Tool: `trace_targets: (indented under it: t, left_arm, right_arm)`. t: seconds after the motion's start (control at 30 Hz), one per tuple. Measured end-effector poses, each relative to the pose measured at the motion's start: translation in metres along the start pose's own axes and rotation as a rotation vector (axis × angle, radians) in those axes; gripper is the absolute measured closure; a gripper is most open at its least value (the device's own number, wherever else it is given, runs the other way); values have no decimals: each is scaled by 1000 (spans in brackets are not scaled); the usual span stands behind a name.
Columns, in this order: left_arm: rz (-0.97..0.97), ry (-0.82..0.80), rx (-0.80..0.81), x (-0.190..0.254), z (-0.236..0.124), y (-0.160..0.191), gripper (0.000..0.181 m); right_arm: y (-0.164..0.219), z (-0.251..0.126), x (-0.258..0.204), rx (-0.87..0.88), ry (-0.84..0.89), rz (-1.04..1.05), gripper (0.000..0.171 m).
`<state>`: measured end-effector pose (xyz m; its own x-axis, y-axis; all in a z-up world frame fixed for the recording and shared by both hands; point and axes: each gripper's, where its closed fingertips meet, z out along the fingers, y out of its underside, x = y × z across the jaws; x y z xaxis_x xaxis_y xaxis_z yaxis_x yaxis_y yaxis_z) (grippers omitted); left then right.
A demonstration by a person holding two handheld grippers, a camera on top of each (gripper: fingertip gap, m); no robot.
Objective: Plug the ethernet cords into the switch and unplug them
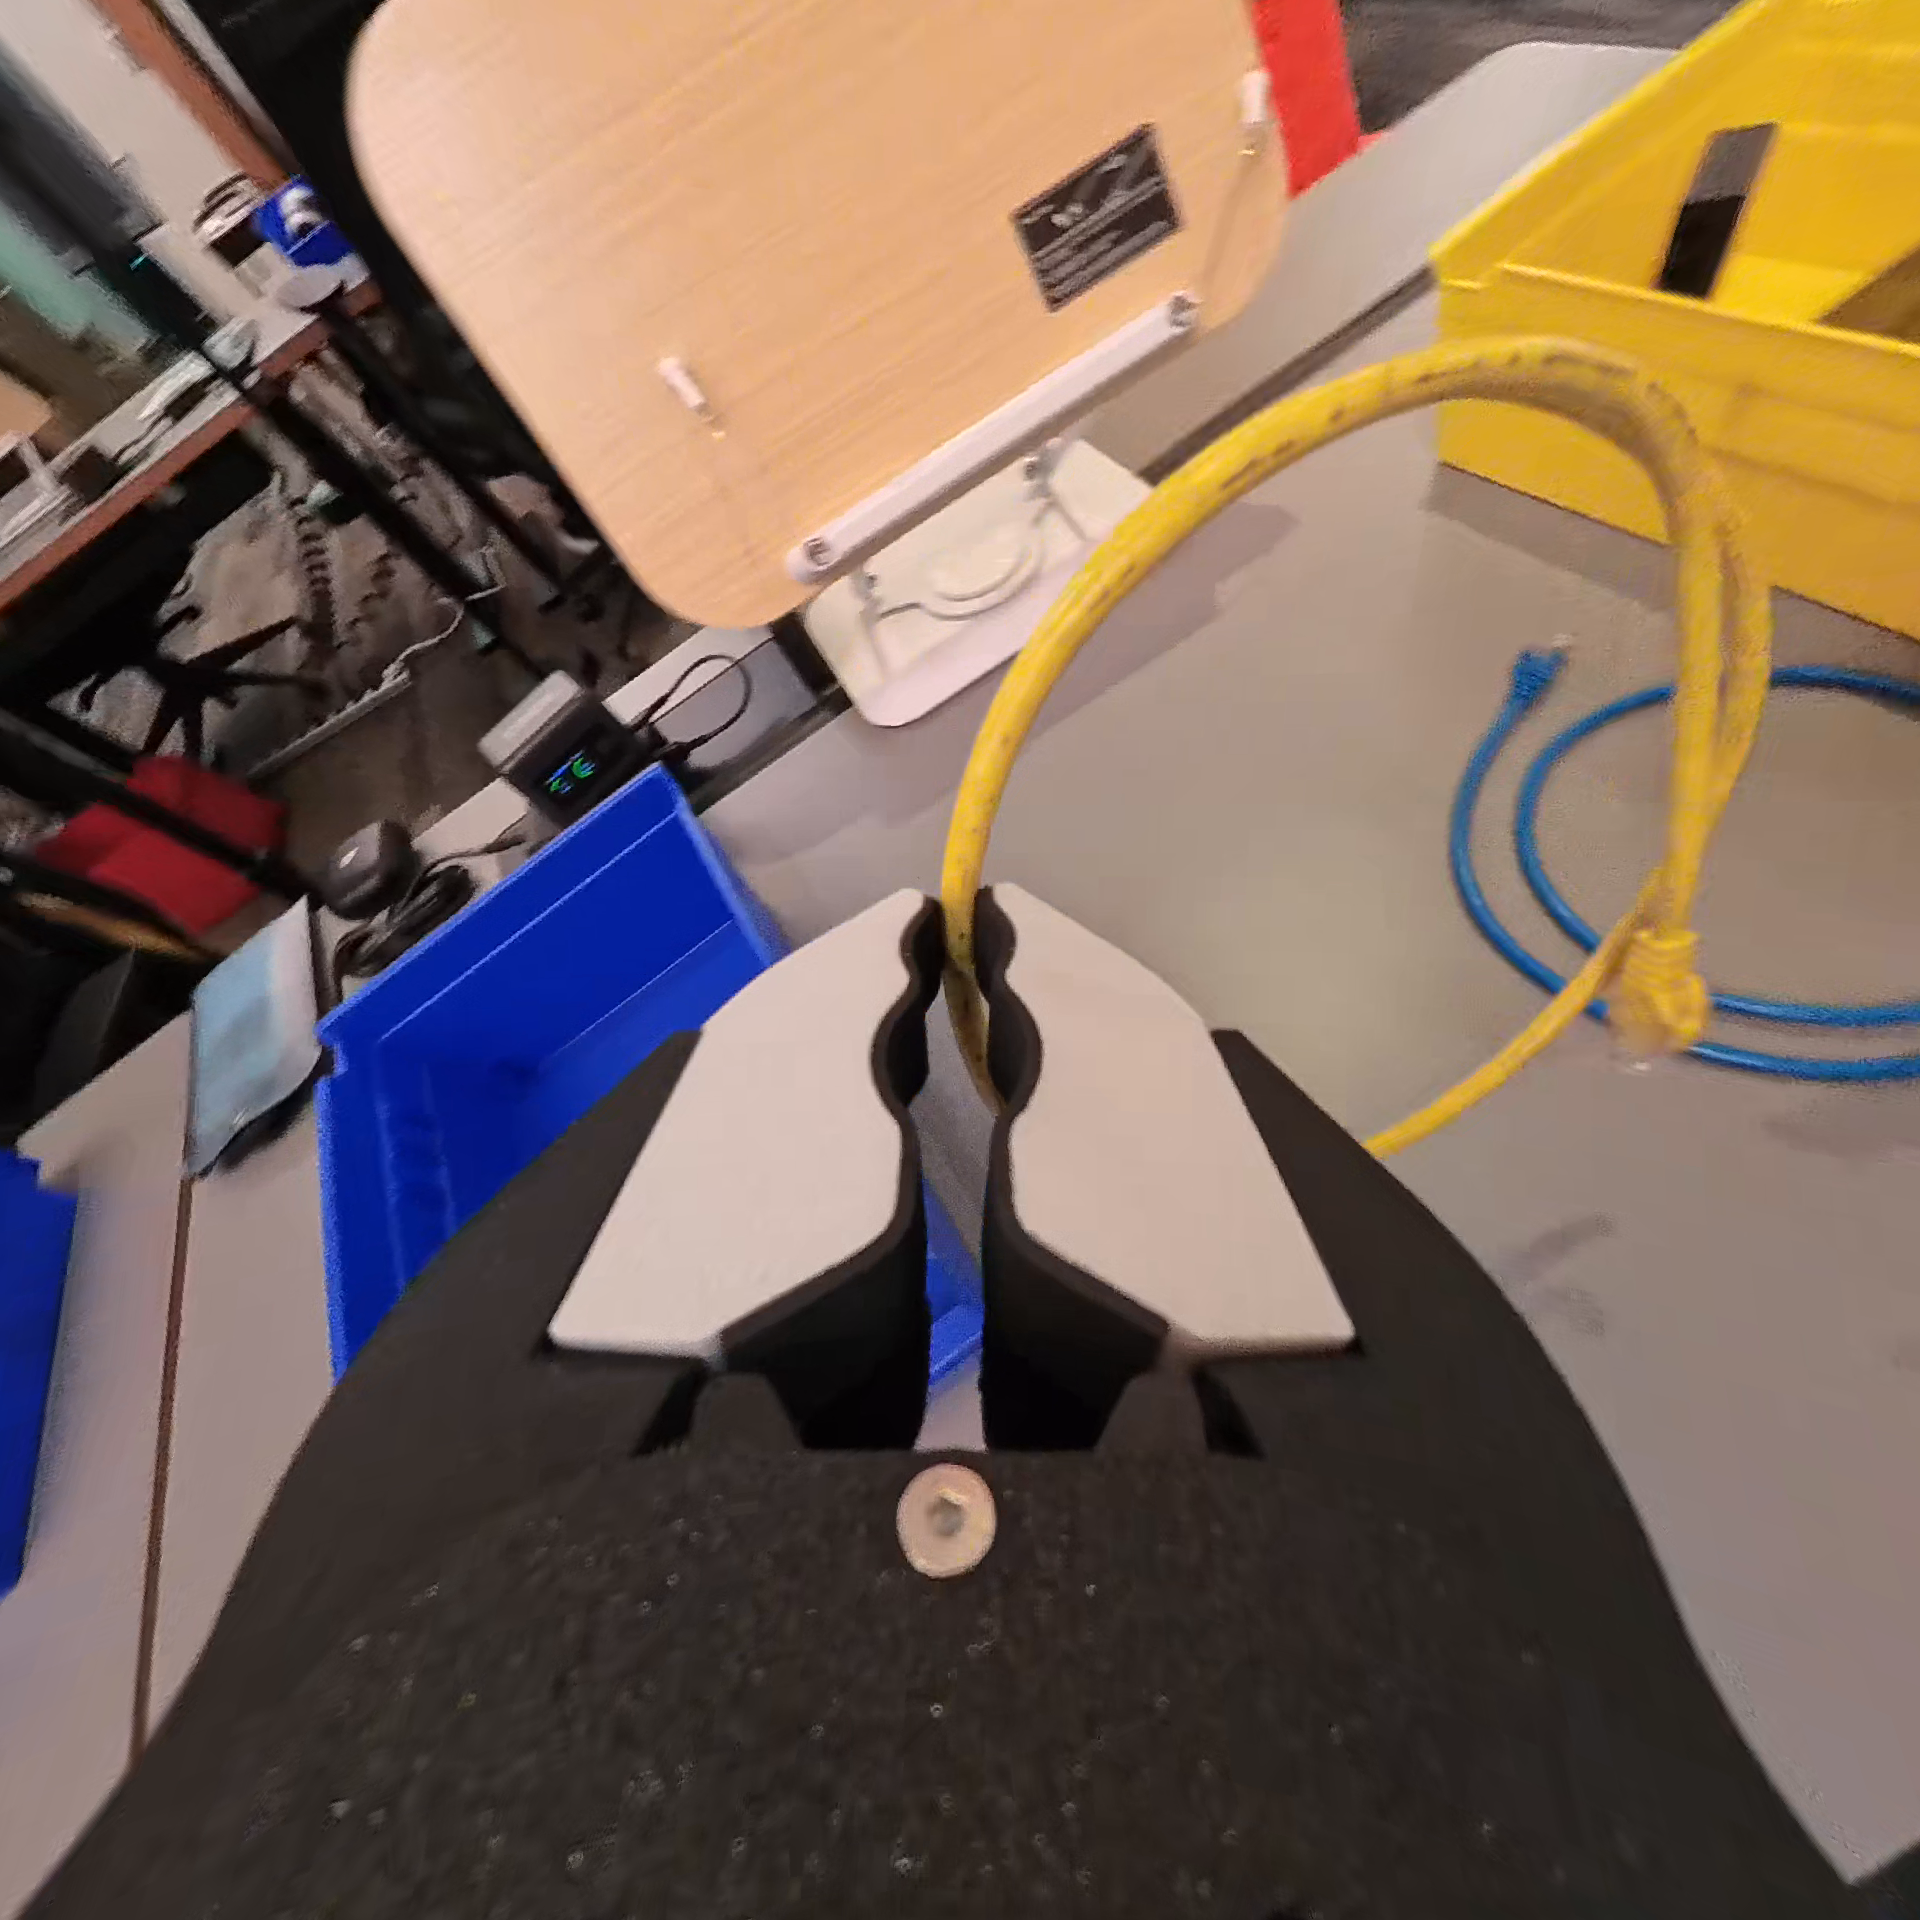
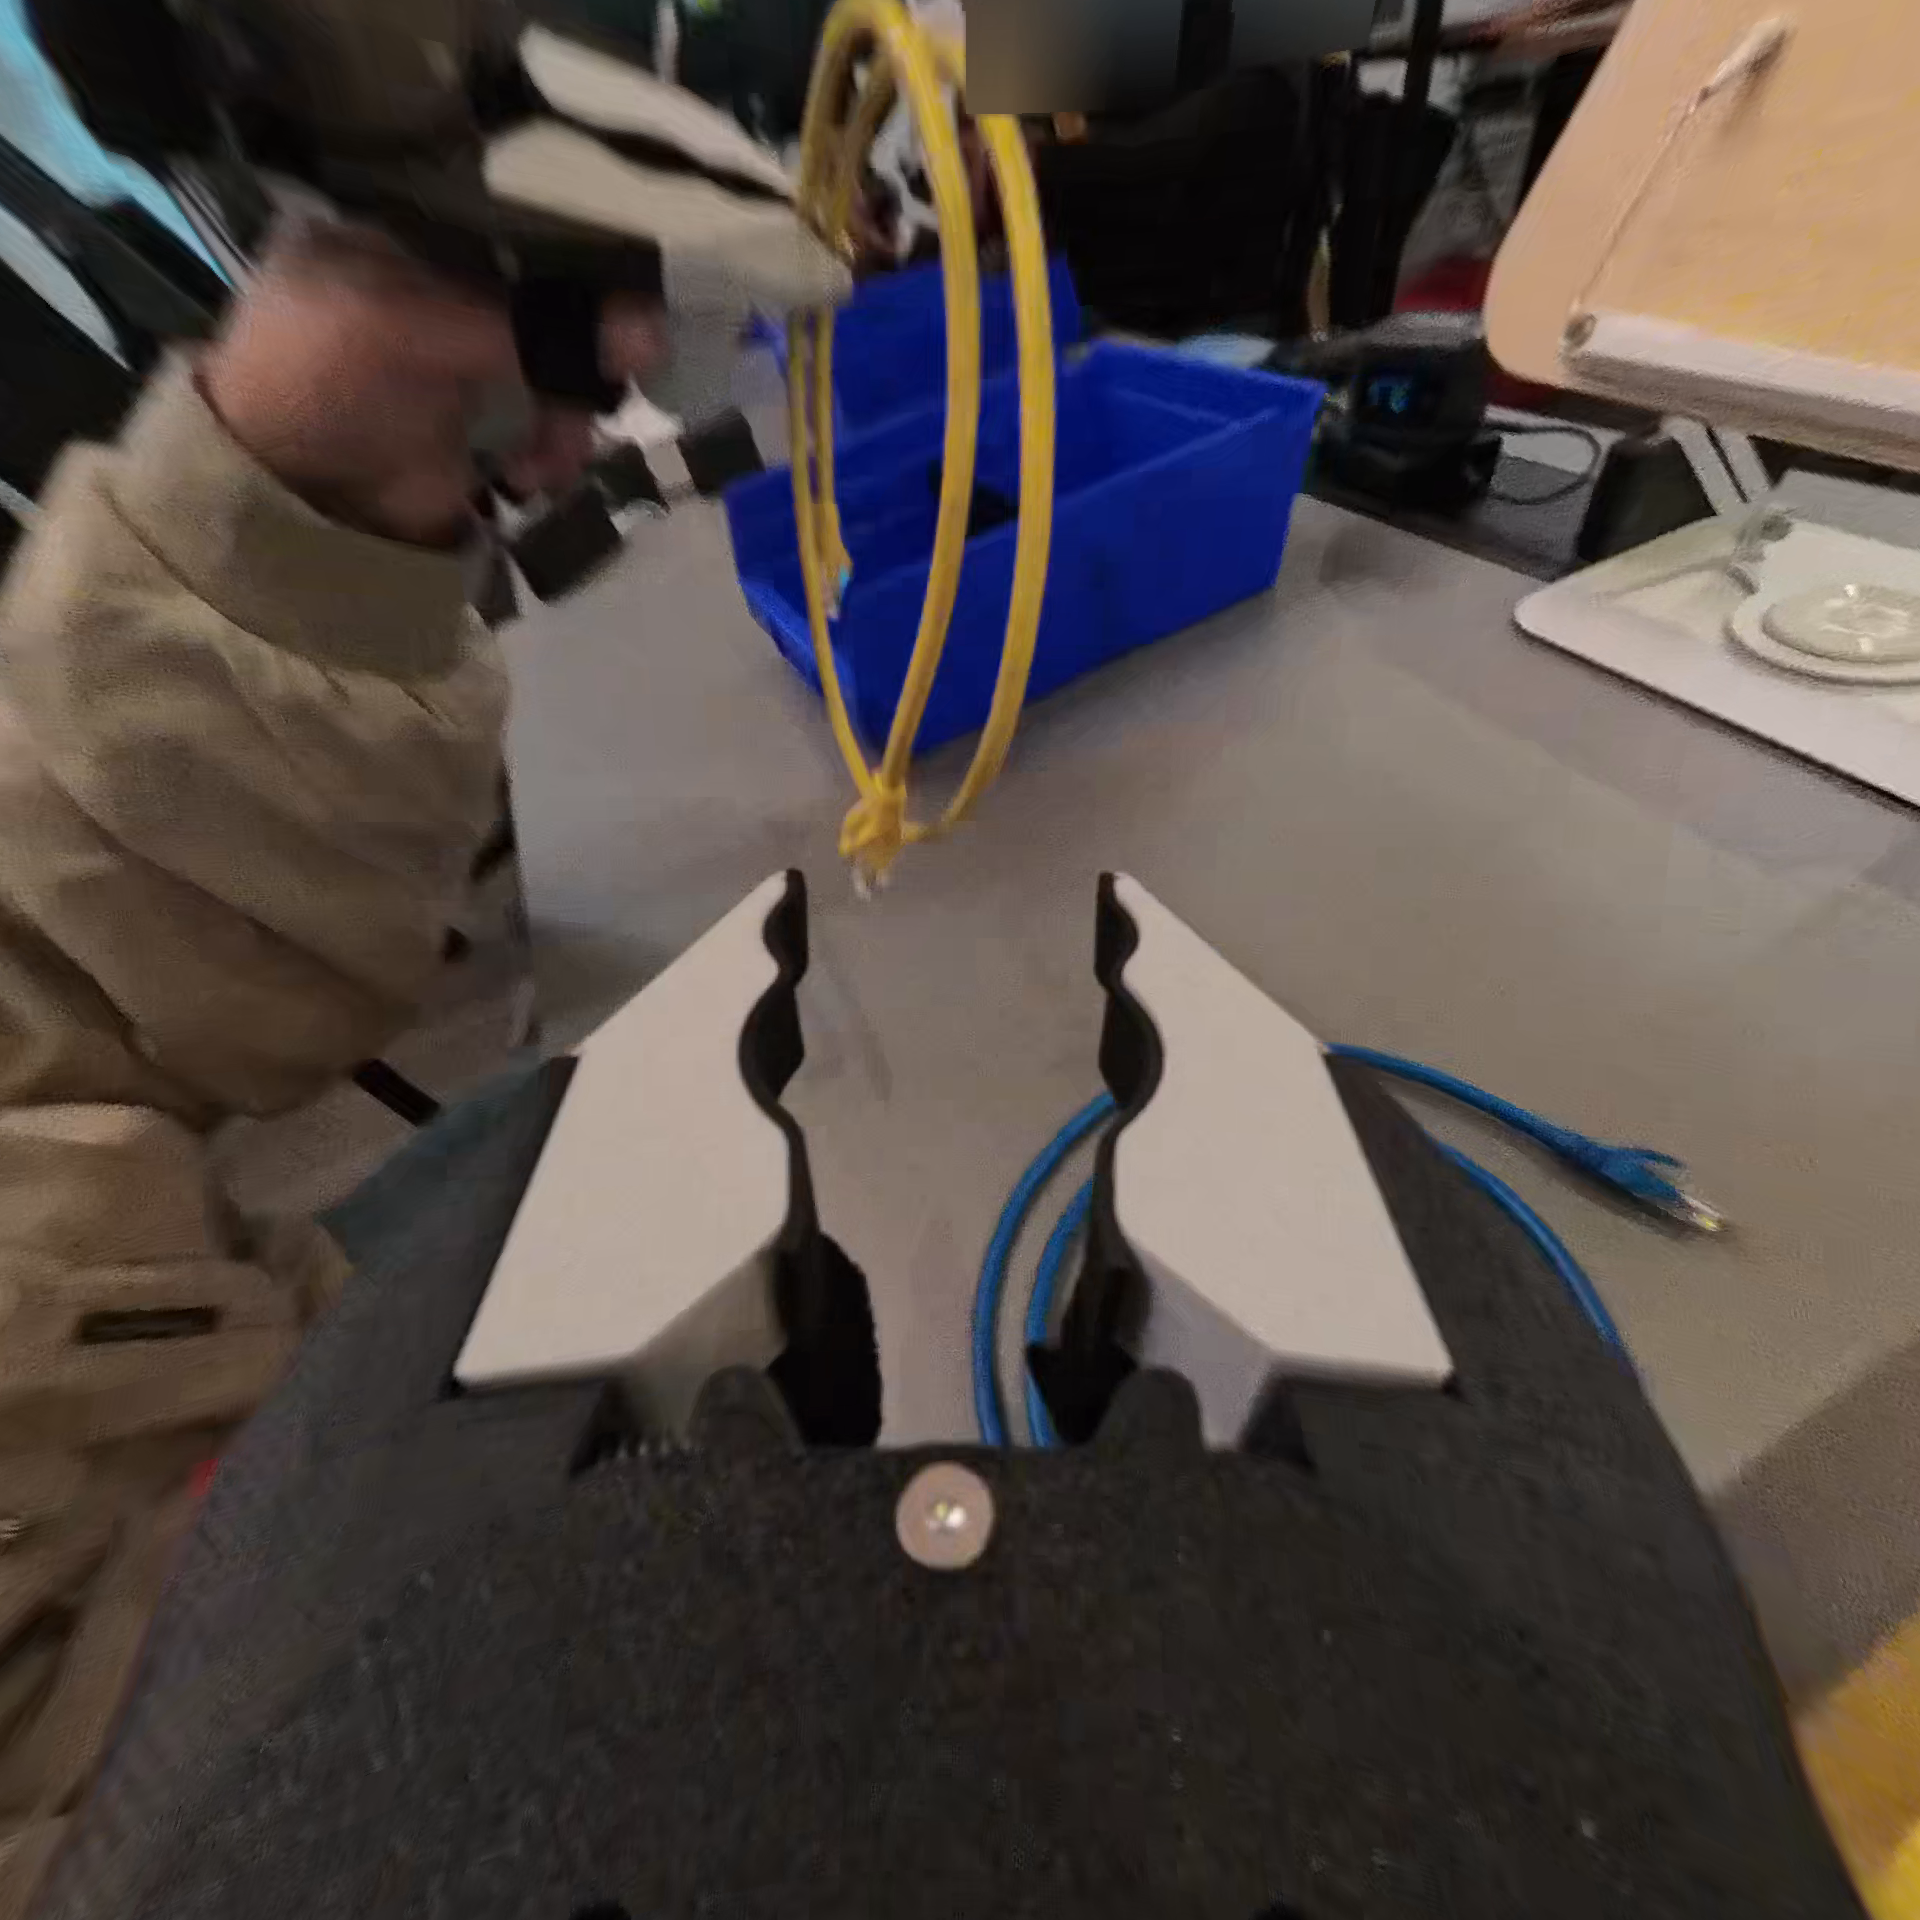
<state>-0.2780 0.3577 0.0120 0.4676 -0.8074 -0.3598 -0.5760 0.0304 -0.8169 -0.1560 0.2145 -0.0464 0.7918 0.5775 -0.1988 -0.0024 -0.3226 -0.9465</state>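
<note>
My left gripper (image 1: 961, 914) is shut on a yellow ethernet cord (image 1: 1039, 675) and holds it above the grey table. The cord arches up and right and hangs down to its plug (image 1: 1657, 992). In the right wrist view the same yellow cord (image 2: 1029, 468) hangs in loops from the left gripper (image 2: 665, 229), its plug (image 2: 878, 831) just ahead of my right gripper (image 2: 951, 894), which is open and empty. A blue ethernet cord (image 1: 1538, 831) lies coiled on the table; it also shows under my right fingers (image 2: 997, 1247), its plug (image 2: 1631, 1169) to the right. No switch is clearly visible.
A blue bin (image 1: 540, 987) stands at the table's left; it also shows in the right wrist view (image 2: 1143, 520). A yellow bin (image 1: 1714, 343) with a black object is at the far right. A wooden board on a white stand (image 1: 790, 291) is behind. A person's beige sleeve (image 2: 229, 779) is on the left.
</note>
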Motion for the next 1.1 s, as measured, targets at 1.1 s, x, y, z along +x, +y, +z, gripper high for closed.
trace_targets:
  t: [1.1]
  left_arm:
    - [-367,357,8,186,-46,131,154]
  right_arm:
    - [-30,-265,166,84,1027,144,168]
